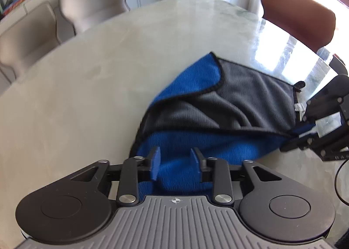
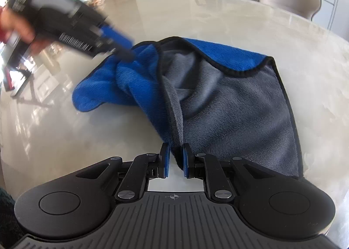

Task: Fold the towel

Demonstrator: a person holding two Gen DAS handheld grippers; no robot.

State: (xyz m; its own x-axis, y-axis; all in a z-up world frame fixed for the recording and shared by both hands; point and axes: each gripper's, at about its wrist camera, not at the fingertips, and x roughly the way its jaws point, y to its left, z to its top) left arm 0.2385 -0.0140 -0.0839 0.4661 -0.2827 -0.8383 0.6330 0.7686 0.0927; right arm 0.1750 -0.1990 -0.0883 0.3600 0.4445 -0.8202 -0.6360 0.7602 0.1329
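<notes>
Lying rumpled on marble table [image 1: 87,74], towel [image 1: 229,100]; right tongs [image 2: 175,159] pinching it; left tongs [image 1: 174,161] spread.

Left gripper [image 1: 175,162]: matte black linkage arms w/ silver screws, two round black discs, grey ribbed base w/ small crosshair mark, blue pads [image 1: 155,162] on fingers. Right gripper [image 2: 175,160]: same build, darker ribbed base; thin black cable [image 1: 339,183] hangs near it.
</notes>
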